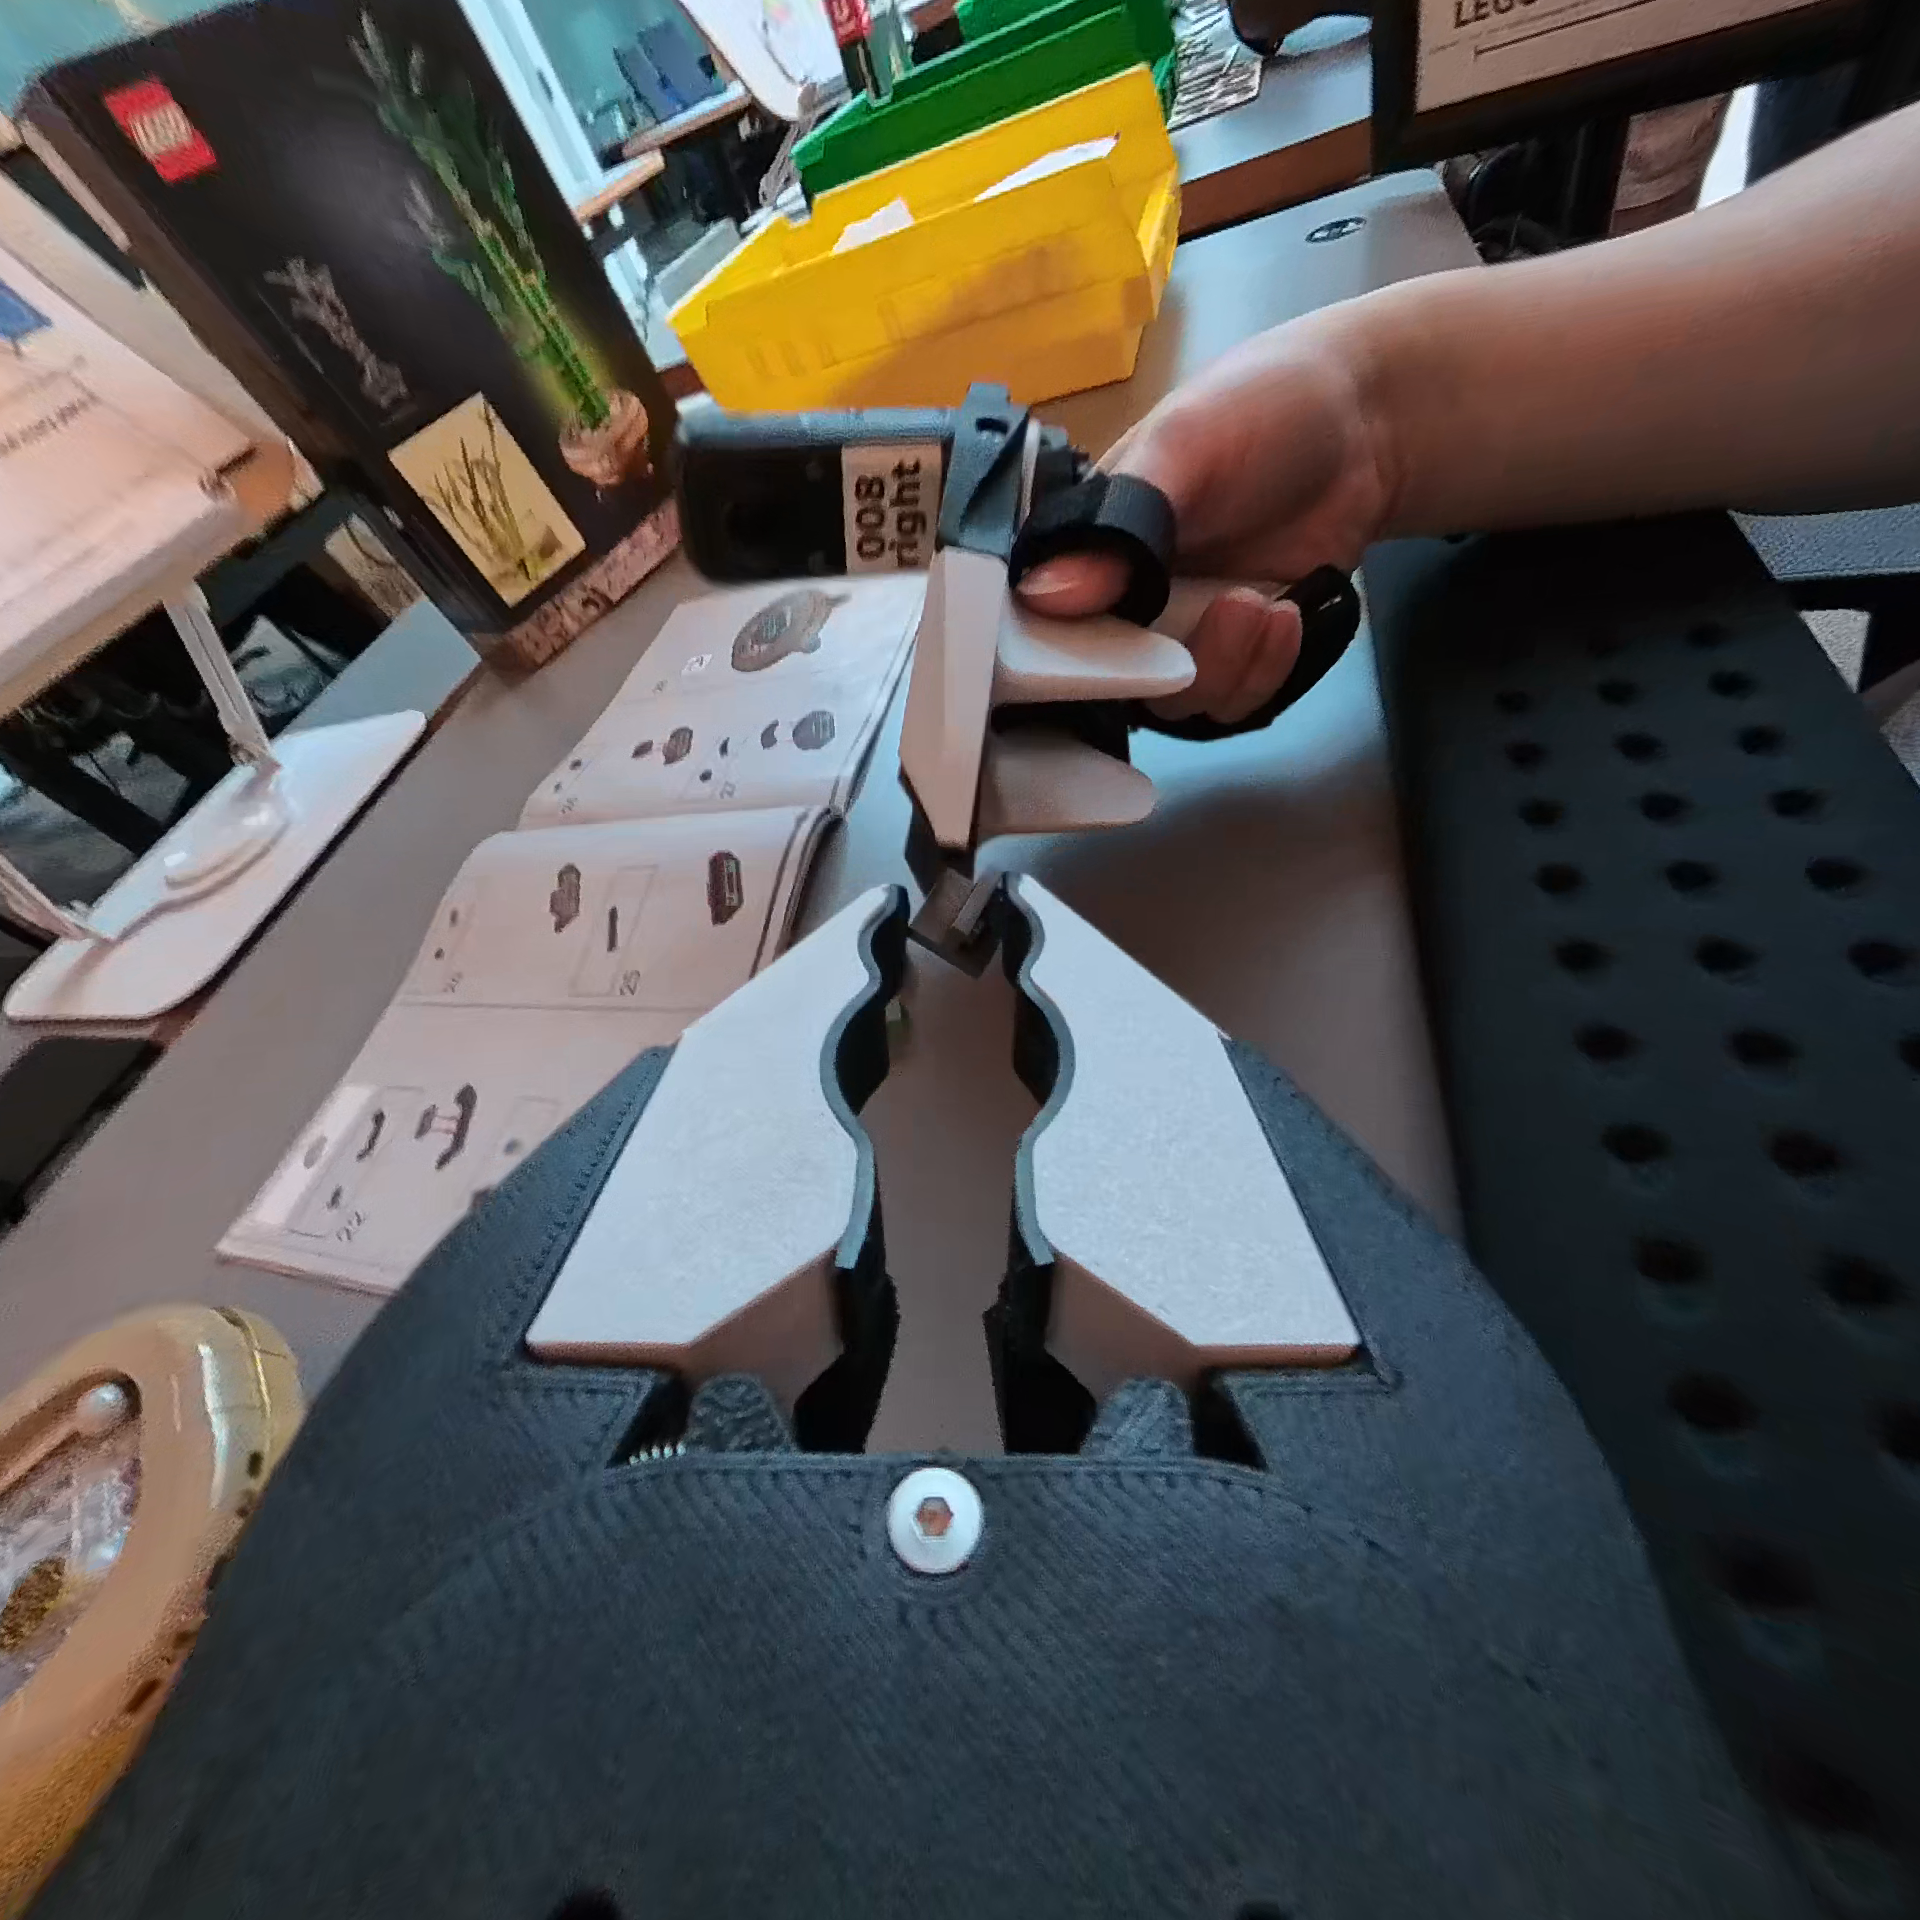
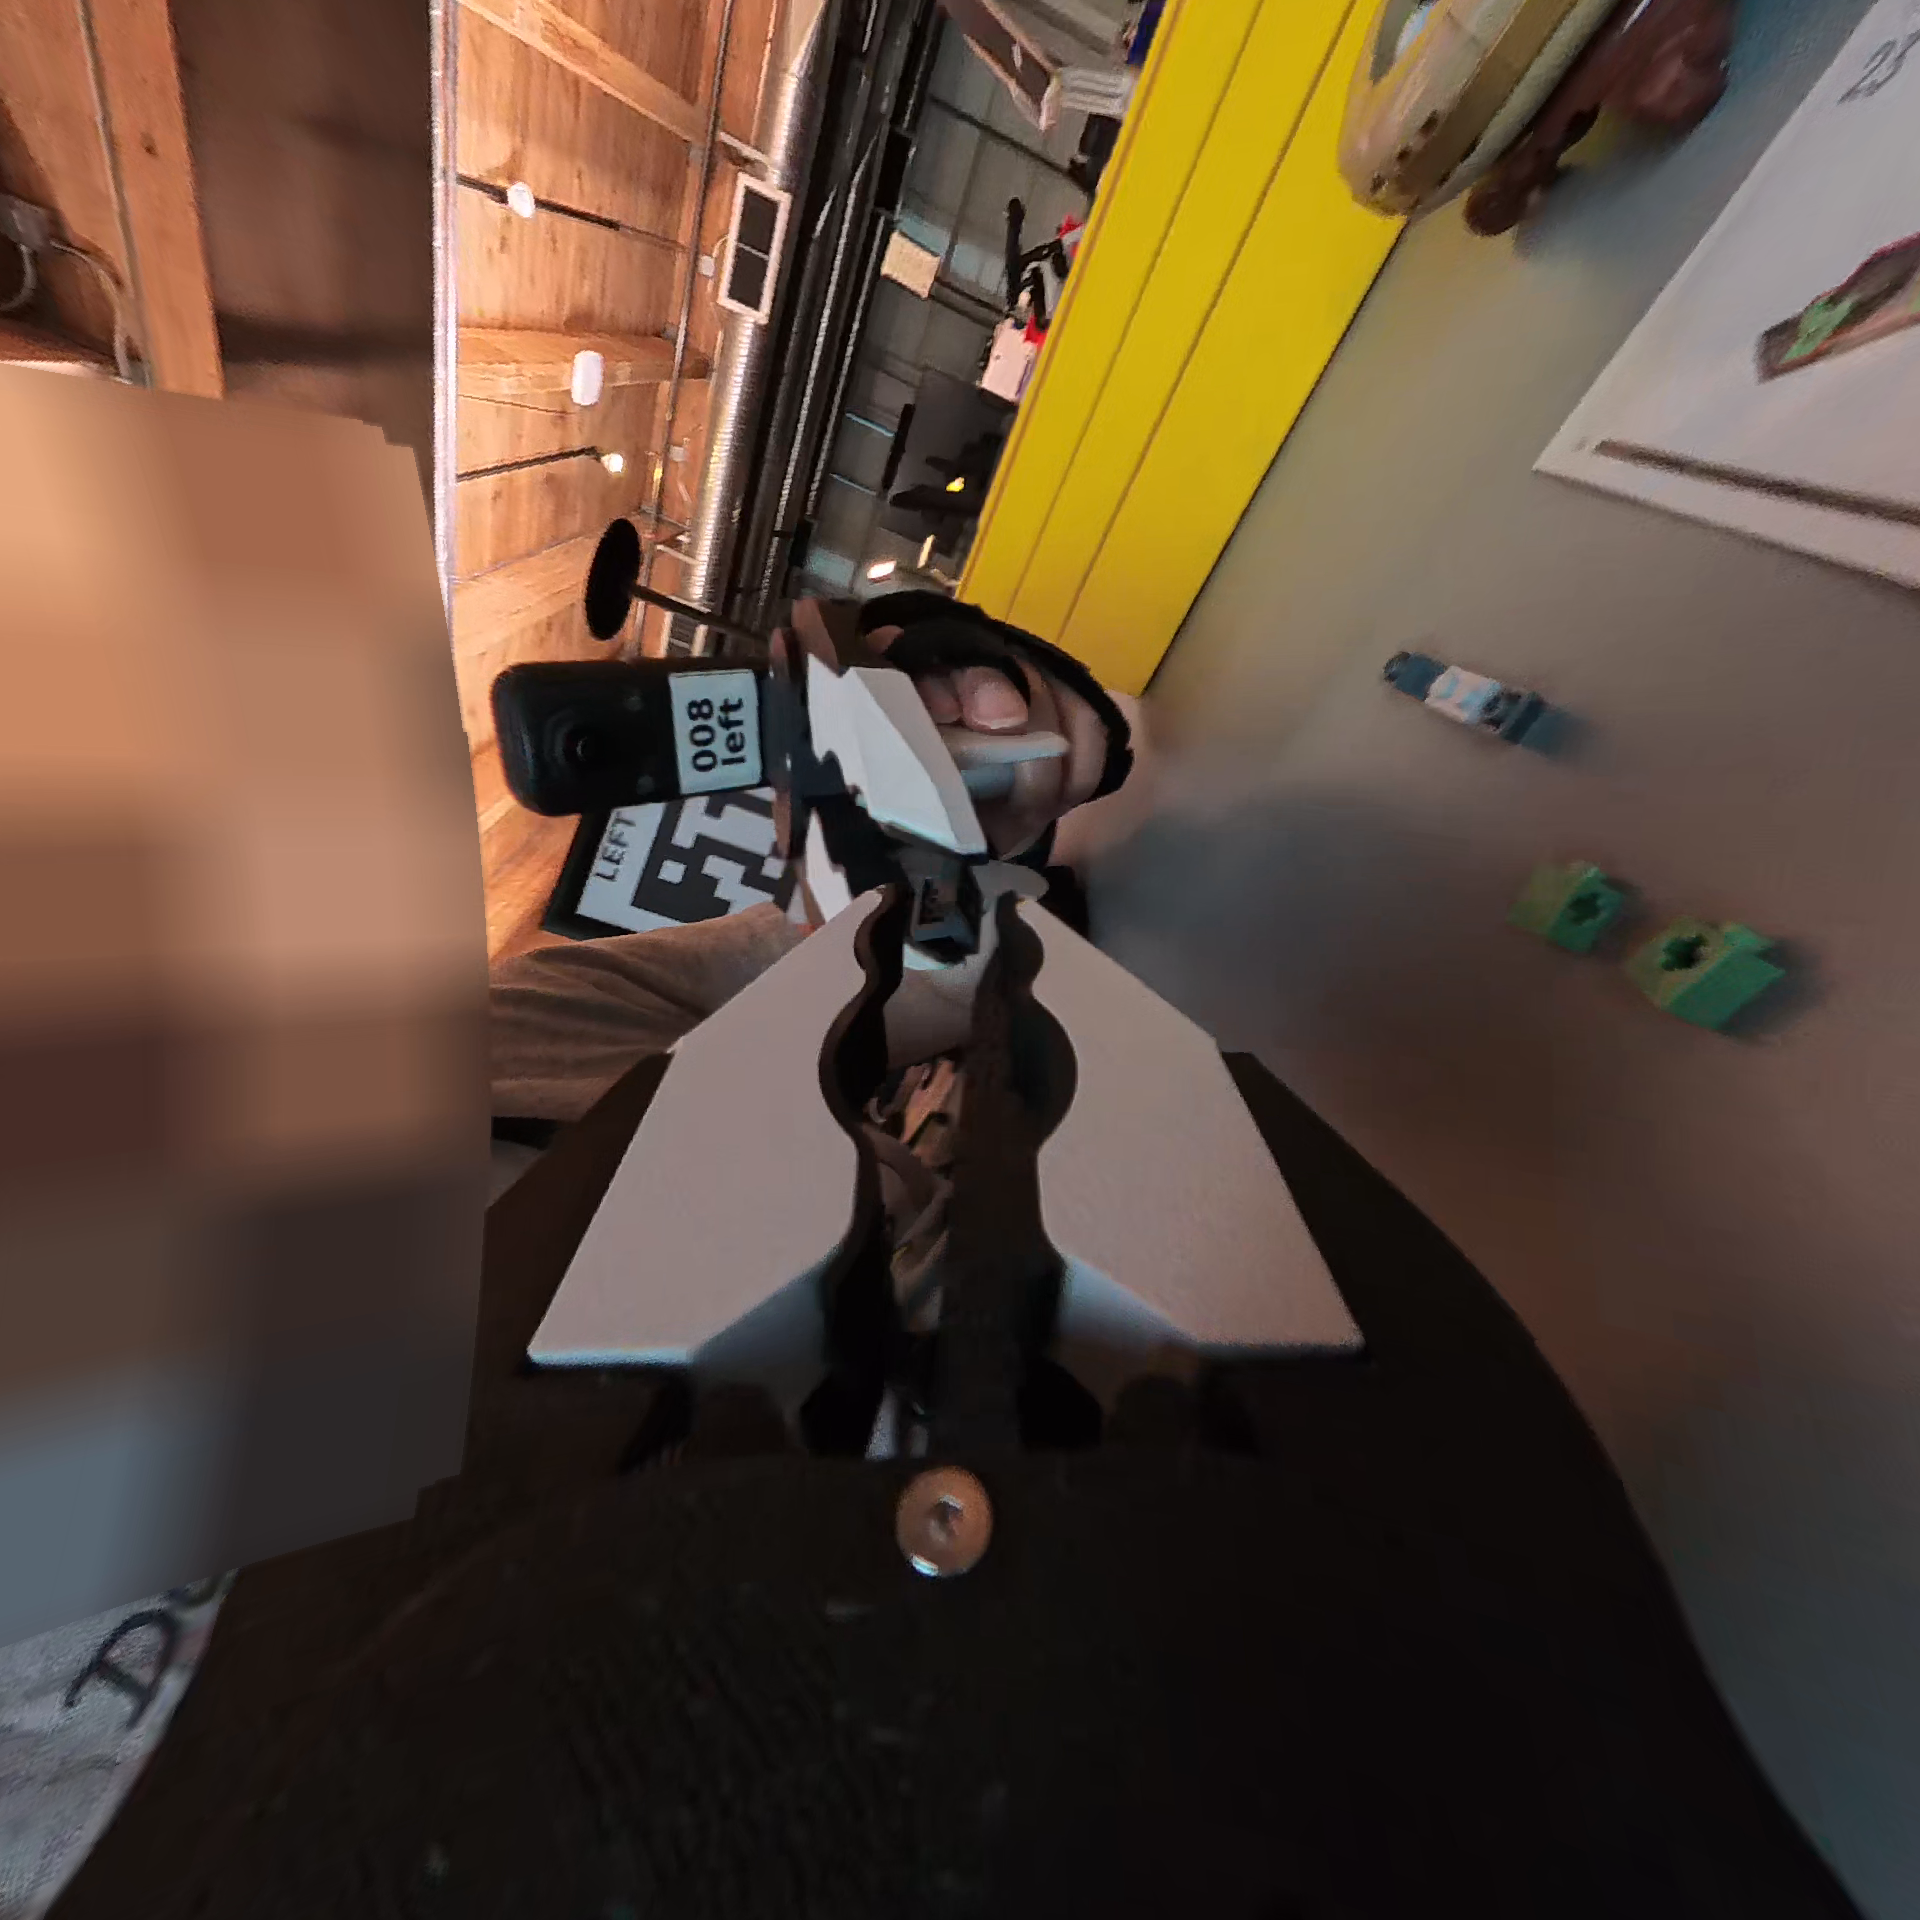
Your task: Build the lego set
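My left gripper [image 1: 954, 902] is closed on a small dark grey lego piece [image 1: 958, 927] held above the table. My right gripper [image 1: 940, 847] comes down from above, tips meeting the same piece. In the right wrist view, my right gripper [image 2: 943, 906] is closed on the dark grey piece [image 2: 938, 923], with the left gripper [image 2: 920, 831] opposite it, tip to tip. I cannot tell whether it is one part or two pressed together. Two green bricks [image 2: 1569, 906] [image 2: 1704, 971] and a blue-grey piece [image 2: 1470, 701] lie loose on the table.
An open instruction booklet [image 1: 665, 904] lies left of the grippers, with the black lego box [image 1: 364, 312] behind it. Yellow [image 1: 935, 270] and green [image 1: 987, 94] bins stand at the back. A black perforated chair [image 1: 1662, 935] is at the right, a tan round object [image 1: 104, 1507] at the lower left. Only a small space, under 4 cm, lies between the two pairs of fingers. The tan round object [image 1: 104, 1507] is about 20 centimetres from both grippers' fingertips.
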Available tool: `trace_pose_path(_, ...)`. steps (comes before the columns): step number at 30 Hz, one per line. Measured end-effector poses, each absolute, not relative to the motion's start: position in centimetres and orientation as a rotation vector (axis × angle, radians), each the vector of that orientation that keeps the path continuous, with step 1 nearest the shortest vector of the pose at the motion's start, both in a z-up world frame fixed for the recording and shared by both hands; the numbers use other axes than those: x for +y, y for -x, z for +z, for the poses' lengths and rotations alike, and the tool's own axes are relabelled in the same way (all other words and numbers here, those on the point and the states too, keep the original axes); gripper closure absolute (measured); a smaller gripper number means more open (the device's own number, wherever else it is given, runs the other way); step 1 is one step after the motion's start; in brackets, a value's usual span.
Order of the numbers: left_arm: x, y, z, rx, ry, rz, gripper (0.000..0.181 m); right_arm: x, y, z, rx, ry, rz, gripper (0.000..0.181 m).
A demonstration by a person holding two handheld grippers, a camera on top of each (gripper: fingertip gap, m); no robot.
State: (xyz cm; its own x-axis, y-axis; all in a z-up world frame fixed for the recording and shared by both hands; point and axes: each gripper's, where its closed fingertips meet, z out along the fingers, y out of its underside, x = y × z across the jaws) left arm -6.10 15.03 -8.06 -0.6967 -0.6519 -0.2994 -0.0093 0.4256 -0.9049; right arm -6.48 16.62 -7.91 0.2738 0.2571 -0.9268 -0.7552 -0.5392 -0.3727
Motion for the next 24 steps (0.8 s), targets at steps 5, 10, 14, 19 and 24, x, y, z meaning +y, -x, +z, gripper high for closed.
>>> trace_pose_path(5, 16.6, 5.0, -10.7, 2.137, 0.761, -1.207, 0.165, 16.7, 4.6, -8.0, 0.359, 1.747, 1.080, 0.161)
trace_pose_path(10, 16.7, 4.9, -12.5, 2.219, 0.871, -1.197, 0.165, 17.2, 5.5, -7.6, -0.103, 1.888, 0.433, 0.161)
trace_pose_path(14, 16.4, 5.1, -12.9, 2.244, 0.871, -1.184, 0.165, 17.4, 6.6, -9.7, -0.342, 1.989, 0.136, 0.173)
trace_pose_path(19, 16.4, 5.2, -13.2, 2.268, 0.878, -1.160, 0.165, 17.4, 7.0, -11.6, -0.434, 2.071, 0.056, 0.173)
trace_pose_path(24, 16.1, 5.5, -13.3, 2.287, 0.850, -1.161, 0.165, 17.1, 7.1, -11.7, -0.470, 2.080, 0.049, 0.173)
